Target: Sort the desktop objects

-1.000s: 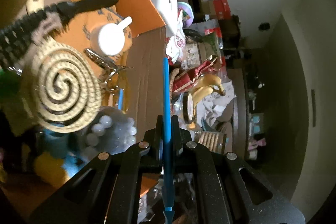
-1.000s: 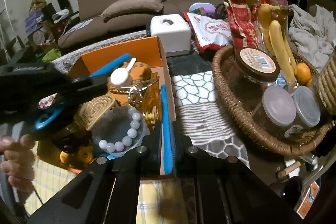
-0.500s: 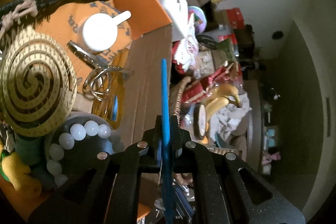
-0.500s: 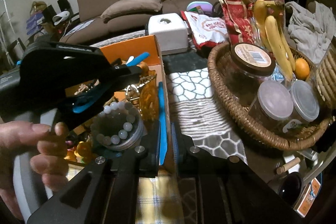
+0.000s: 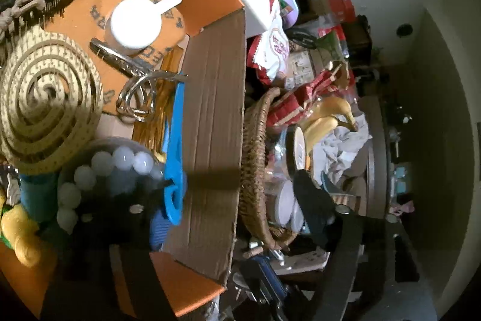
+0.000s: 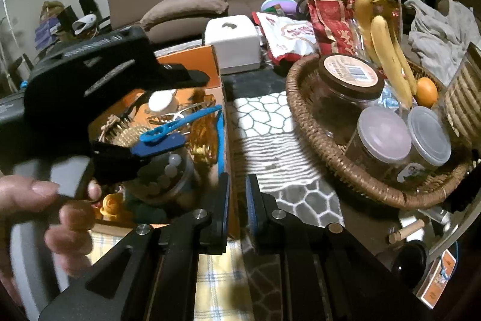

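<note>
- Left wrist view: the left gripper (image 5: 237,200) fills the bottom of the frame, its jaws opening, one finger at lower left and the other at lower right, nothing pressed between them.
- The blue tool (image 5: 175,152) lies left of centre, along the inner side of the orange box (image 5: 210,122) wall, just beside the bead bracelet (image 5: 99,170).
- A woven spiral coaster (image 5: 48,107) sits at left, a white scoop (image 5: 135,20) above it.
- Right wrist view: the right gripper (image 6: 237,200) at bottom centre has its fingers nearly pressed together with a slim gap, which looks empty.
- At left, a hand (image 6: 39,218) holds the left gripper over the box; the blue tool rests under its upper finger.
- A wicker basket (image 6: 303,116) with jars fills the right.
</note>
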Tool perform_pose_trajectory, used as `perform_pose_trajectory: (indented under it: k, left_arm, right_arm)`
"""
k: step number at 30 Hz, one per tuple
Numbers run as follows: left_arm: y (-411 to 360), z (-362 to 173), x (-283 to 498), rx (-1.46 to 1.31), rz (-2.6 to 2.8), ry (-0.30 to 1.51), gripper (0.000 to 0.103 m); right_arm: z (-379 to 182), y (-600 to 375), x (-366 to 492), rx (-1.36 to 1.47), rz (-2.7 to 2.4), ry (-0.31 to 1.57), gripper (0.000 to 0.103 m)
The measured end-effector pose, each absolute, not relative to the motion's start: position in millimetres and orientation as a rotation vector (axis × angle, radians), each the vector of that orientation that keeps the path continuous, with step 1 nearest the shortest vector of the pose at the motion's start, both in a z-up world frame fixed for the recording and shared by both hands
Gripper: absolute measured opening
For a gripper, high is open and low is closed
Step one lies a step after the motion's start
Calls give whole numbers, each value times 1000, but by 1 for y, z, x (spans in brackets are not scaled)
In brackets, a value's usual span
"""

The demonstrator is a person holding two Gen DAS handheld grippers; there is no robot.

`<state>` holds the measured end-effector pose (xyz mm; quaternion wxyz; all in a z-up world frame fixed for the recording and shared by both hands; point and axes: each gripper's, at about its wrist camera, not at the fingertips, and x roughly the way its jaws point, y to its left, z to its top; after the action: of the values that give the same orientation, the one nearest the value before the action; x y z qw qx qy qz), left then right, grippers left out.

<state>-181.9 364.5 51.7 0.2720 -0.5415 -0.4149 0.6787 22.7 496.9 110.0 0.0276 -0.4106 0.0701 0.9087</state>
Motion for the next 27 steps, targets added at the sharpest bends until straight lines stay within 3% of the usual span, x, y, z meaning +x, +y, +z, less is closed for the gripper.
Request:
perform_pose_trajectory:
  k: [4,14,27]
  left_arm:
    - [354,61,-172,-1461,1786,-1115,78]
    - [293,101,-152,-1400,1768,-1128,78]
    - [219,90,-139,-1451,1858,-1114,78]
  right_arm:
    - [112,495,25,-1263,2809,227,12]
    - [124,473,30,-1270,2835,220,15]
    - [127,452,34,-1302,2823,221,17]
